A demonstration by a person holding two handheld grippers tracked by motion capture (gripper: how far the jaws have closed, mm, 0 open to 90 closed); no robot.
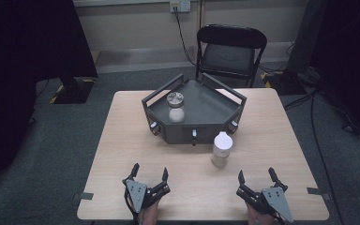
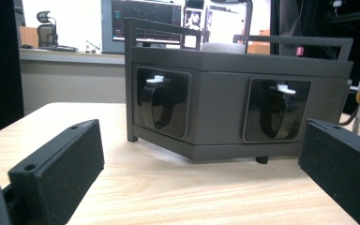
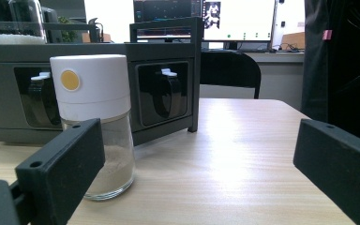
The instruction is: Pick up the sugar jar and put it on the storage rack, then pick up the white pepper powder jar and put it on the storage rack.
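Two grippers rest at the table's near edge, both with jaws spread wide and holding nothing — the left gripper [image 1: 149,174] and the right gripper [image 1: 256,176]. Just ahead of the right one stands a white-capped shaker jar [image 1: 221,149], upright, near the dark rack [image 1: 205,129]. Another jar [image 1: 176,107] sits in the rack — possibly uncapped. A careless, off-centre grab could tip the tall shaker.
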